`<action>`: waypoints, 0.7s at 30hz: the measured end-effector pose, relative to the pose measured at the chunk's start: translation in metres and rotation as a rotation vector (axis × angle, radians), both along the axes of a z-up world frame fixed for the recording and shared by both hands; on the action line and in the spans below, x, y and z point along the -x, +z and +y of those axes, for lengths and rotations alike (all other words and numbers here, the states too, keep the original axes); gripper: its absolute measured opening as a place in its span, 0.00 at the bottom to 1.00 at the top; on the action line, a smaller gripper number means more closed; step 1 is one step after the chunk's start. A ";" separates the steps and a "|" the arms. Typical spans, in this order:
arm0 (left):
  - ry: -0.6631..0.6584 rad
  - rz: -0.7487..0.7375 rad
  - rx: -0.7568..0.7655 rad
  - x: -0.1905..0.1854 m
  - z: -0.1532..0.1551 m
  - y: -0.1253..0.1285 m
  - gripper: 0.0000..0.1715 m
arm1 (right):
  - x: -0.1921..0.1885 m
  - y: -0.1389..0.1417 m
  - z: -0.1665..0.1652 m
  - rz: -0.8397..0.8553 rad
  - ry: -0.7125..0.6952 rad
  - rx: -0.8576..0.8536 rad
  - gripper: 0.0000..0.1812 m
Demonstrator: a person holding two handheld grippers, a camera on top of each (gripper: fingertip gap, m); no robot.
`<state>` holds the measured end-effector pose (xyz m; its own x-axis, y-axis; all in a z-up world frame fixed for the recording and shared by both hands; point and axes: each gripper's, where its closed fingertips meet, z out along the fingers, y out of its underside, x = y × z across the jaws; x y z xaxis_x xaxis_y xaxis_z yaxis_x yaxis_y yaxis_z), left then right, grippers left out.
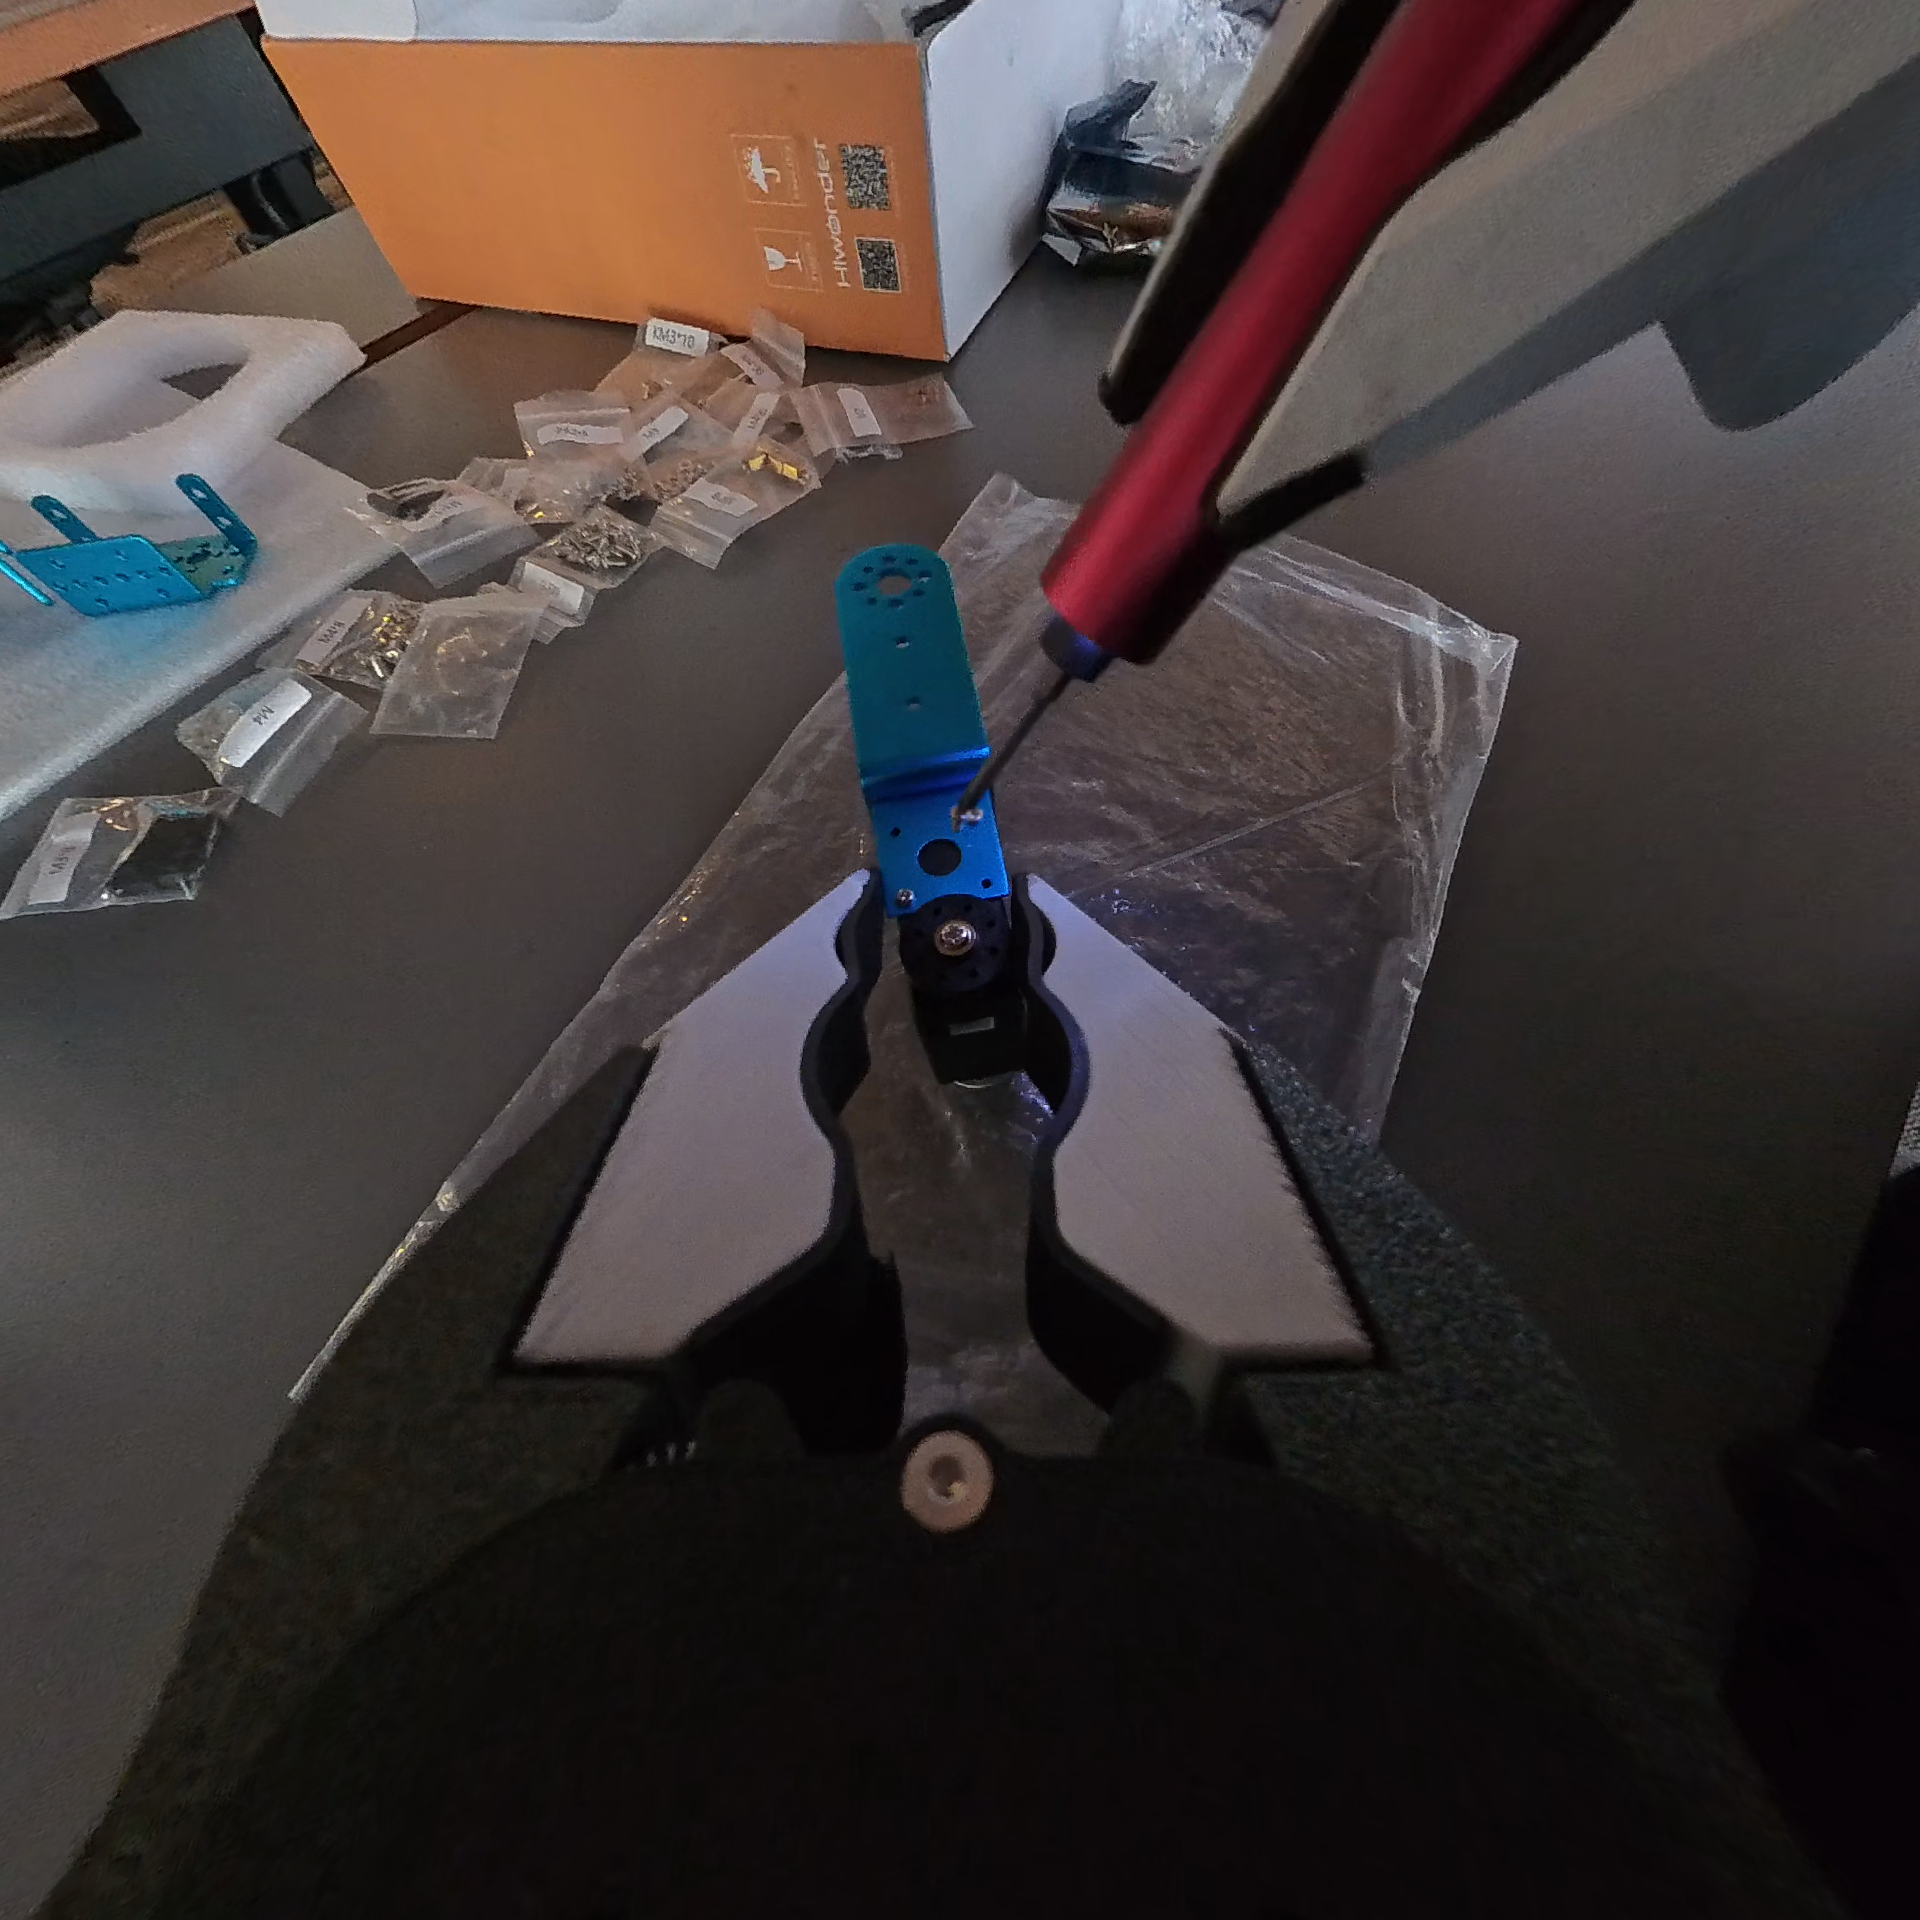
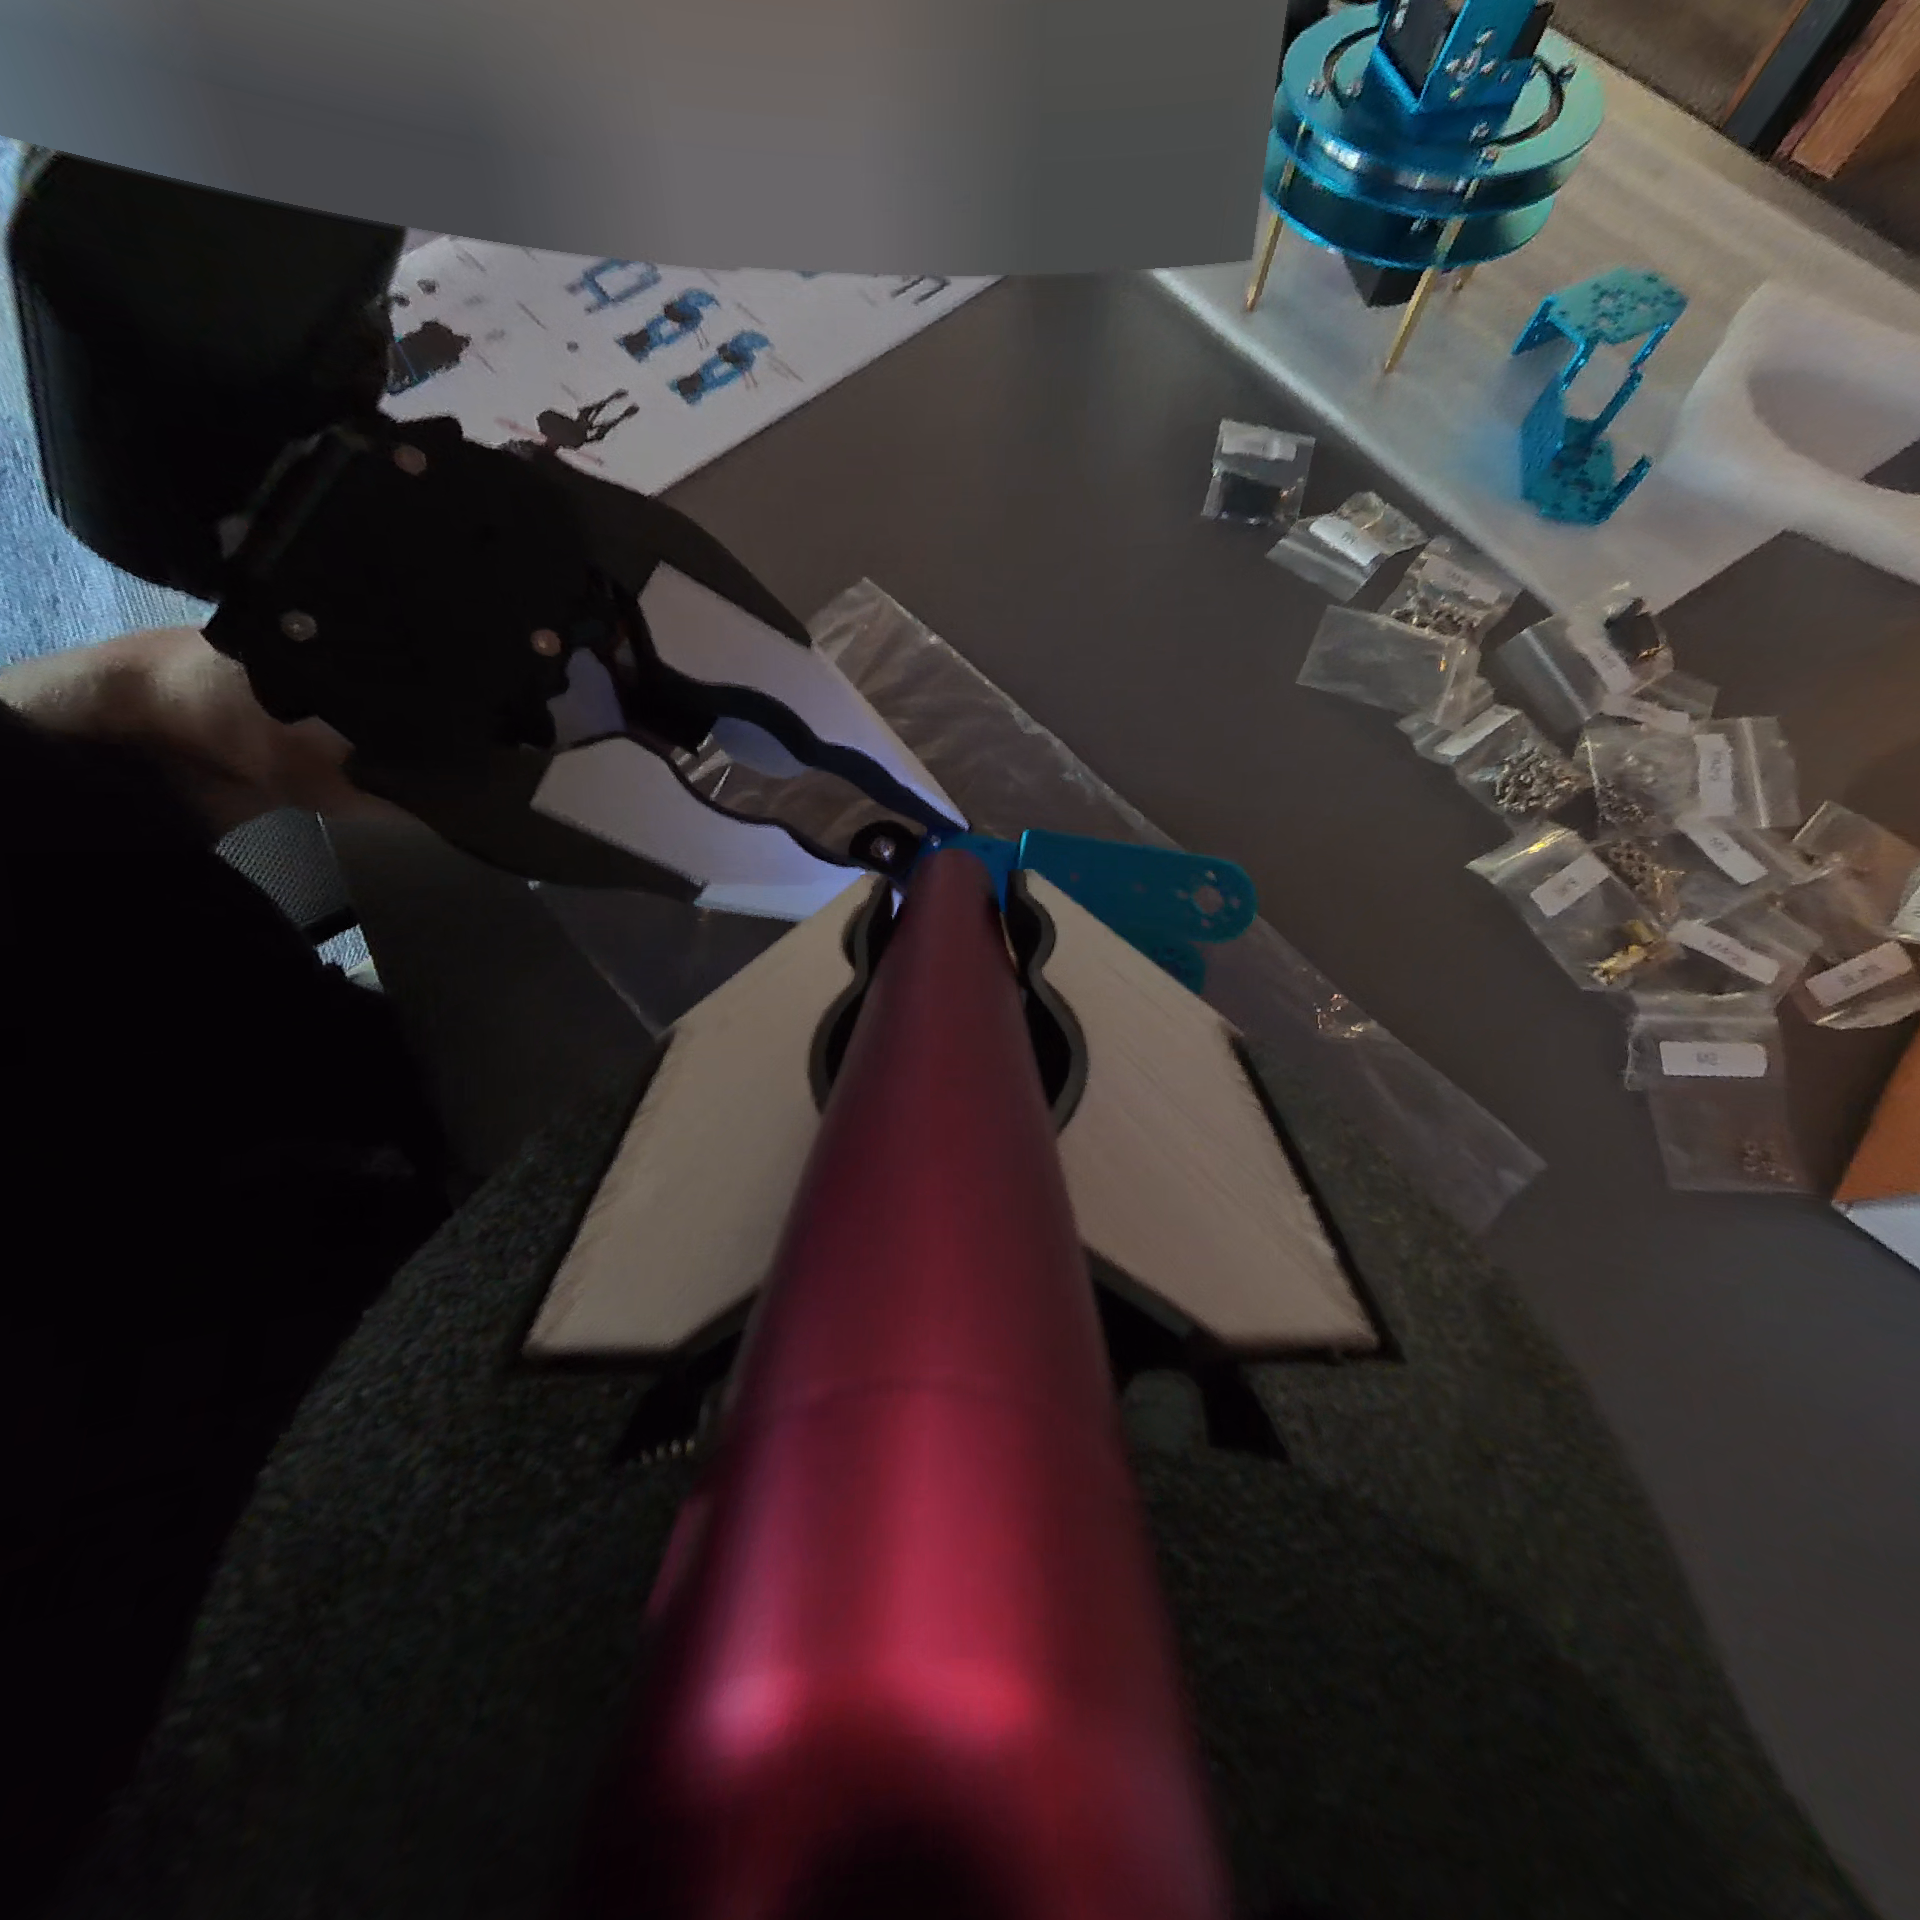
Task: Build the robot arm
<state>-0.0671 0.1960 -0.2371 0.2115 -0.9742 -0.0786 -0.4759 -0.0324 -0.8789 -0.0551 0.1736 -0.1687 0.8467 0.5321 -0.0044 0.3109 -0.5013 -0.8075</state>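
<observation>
The left tongs (image 1: 951,997) are clamped on a small black servo (image 1: 966,1023), with a blue metal bracket (image 1: 914,727) fixed to its round horn. The right tongs (image 2: 951,914) are closed around a red screwdriver (image 1: 1226,416). Its thin bit touches a small screw (image 1: 968,817) on the bracket's lower plate, just above the servo.

Everything here is placed relative to the bracket. It is held above a clear plastic sheet (image 1: 1299,727) that lies on the grey tabletop (image 1: 520,1039). From the left wrist view, its long axis runs away from the tongs, and its rounded, drilled end points toward an orange box (image 1: 623,177) far beyond it. Left of the bracket lie many small clear bags of hardware (image 1: 582,499). Farther left, a second blue bracket (image 1: 125,566) sits beside white foam (image 1: 135,405).

The bracket looks like thin, stiff metal, light and smooth, so likely slippery under a tool. The servo's squarer black body seems the safer place to grip. The screw is tiny and could easily drop. The screwdriver is a rigid, smooth cylinder, pointing down and away along the right tongs.
</observation>
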 end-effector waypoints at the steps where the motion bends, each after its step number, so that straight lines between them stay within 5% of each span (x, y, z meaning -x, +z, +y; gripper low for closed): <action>1: 0.002 0.000 0.002 0.000 0.000 0.000 0.13 | -0.001 0.001 0.002 0.000 -0.008 0.003 0.12; 21: 0.017 0.027 -0.050 0.000 0.000 -0.003 0.13 | -0.002 -0.003 0.016 -0.062 0.034 0.075 0.11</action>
<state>-0.0669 0.1962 -0.2396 0.2247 -0.9653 -0.1333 -0.4995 0.0033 -0.8663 -0.0528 0.1896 -0.1721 0.8282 0.5604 0.0068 0.3770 -0.5481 -0.7466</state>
